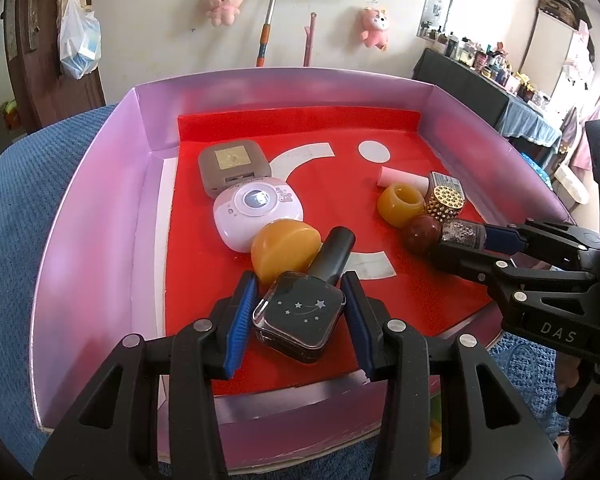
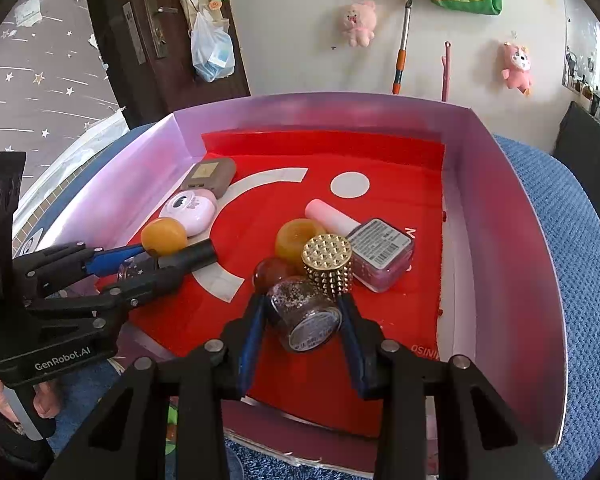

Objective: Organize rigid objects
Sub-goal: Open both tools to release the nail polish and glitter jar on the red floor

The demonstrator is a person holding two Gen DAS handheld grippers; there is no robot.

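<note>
In the left wrist view my left gripper [image 1: 300,306] stands around a dark star-printed nail polish bottle [image 1: 300,322] with a black cap [image 1: 334,254], lying on the red mat; small gaps show beside the pads. It leans against an orange ball [image 1: 282,252]. In the right wrist view my right gripper [image 2: 302,314] stands around a glitter bottle [image 2: 306,318] lying on its side, jaws slightly wider than it. A gold studded cap [image 2: 328,266], a brown ball [image 2: 272,274] and an orange ring [image 2: 298,238] sit just beyond.
Everything lies in a pink-walled box [image 1: 96,184] lined with a red mat [image 1: 332,168]. A white-pink round device [image 1: 256,210] and a grey case [image 1: 234,166] sit at the left; a pink tube [image 2: 328,216] and a pink labelled bottle [image 2: 382,252] at the right. Blue cloth [image 2: 572,240] surrounds the box.
</note>
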